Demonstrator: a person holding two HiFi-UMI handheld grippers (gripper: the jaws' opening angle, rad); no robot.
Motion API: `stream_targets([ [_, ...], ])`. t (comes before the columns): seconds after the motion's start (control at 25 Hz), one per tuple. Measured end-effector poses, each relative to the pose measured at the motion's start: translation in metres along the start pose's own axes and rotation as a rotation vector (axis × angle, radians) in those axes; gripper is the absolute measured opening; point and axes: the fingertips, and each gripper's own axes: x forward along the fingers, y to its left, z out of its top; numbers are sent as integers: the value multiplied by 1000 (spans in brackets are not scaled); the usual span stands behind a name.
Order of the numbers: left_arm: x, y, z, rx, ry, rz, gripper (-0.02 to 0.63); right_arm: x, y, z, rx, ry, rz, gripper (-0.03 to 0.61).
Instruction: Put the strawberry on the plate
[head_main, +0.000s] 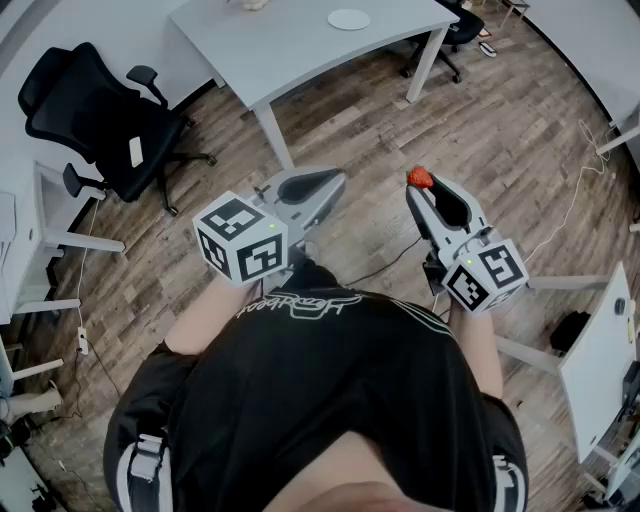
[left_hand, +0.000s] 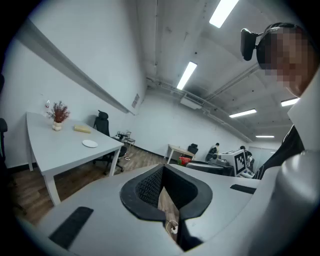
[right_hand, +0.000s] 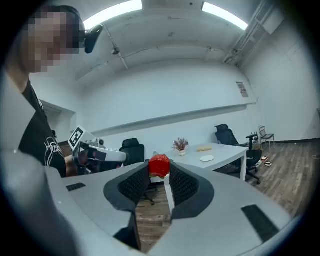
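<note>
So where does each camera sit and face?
Head view: on the person's head, facing down; shirt, left gripper, right gripper show.
Left gripper view: on that gripper, along its closed jaws towards the table; shirt at right.
Right gripper view: along jaws gripping the strawberry; shirt at left.
Shared: both gripper views show the plate.

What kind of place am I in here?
Most likely an open office or lab workspace: a white table, a black swivel office chair, a wood-plank floor and strip lights on a bare ceiling.
</note>
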Motion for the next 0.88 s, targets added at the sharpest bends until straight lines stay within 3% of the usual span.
stream_targets([
  [0.52,-4,6,-9,-33,-7,-11,6,4,5,-4,9,12,-1,124],
  [0.88,23,28,1,-41,-25,-35,6,23,-23,2,15,15,-14,126],
])
